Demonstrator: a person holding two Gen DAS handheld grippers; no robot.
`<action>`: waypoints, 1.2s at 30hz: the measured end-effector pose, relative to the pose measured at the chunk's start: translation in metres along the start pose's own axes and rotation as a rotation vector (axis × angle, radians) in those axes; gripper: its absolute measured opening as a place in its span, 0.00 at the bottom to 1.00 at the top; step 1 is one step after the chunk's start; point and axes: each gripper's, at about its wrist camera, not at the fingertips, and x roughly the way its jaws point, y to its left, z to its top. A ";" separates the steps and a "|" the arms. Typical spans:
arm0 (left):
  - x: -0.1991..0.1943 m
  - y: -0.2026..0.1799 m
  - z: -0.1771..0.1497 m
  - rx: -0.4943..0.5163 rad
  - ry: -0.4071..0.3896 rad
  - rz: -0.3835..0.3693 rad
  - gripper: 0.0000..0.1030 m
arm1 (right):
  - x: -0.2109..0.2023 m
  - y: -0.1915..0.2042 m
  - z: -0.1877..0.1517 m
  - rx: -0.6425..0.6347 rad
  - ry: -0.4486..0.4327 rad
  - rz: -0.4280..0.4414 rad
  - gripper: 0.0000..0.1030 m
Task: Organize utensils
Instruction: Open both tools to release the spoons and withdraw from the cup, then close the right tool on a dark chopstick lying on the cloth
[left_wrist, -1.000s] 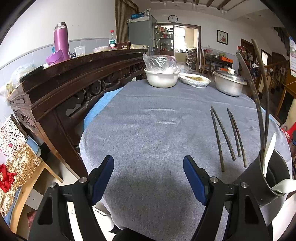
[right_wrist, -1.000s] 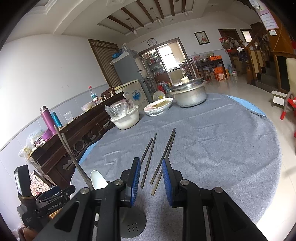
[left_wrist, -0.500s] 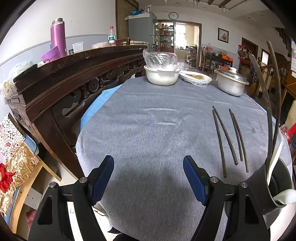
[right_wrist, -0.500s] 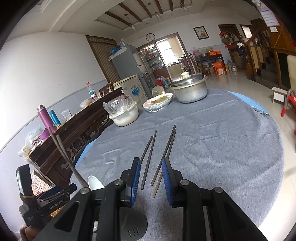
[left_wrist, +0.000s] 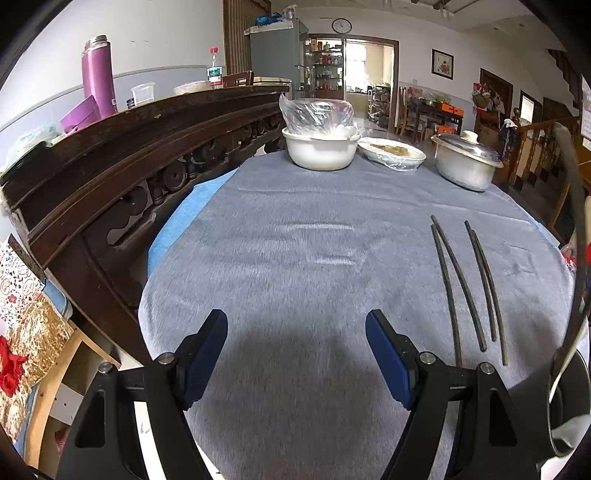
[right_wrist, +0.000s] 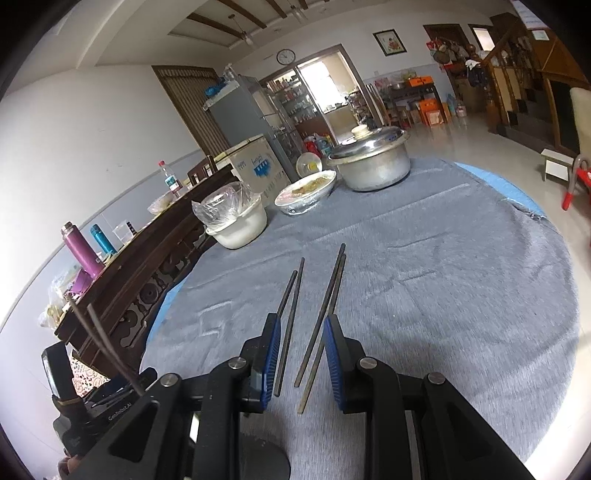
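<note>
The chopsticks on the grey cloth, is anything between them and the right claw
Nothing visible. The four chopsticks lie bare on the cloth straight ahead of the right claw, which is open and empty.

Both wrist cameras look forward and down along their fingers, low over the grey tablecloth (left_wrist: 295, 240); both views share the chopsticks (right_wrist: 325, 314) and lidded pot (left_wrist: 465, 166) ahead.

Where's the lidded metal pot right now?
The lidded metal pot sits at the table's far edge, rightmost of three dishes, beside the wrapped dish.
</note>
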 end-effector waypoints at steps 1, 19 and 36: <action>0.002 0.001 0.002 0.001 0.001 0.000 0.75 | 0.004 0.000 0.003 0.000 0.009 -0.001 0.26; 0.034 -0.008 0.027 0.076 0.024 -0.008 0.75 | 0.087 -0.011 0.061 -0.027 0.199 -0.033 0.26; 0.065 -0.018 0.065 0.159 0.190 -0.150 0.75 | 0.232 -0.042 0.125 0.133 0.453 -0.150 0.26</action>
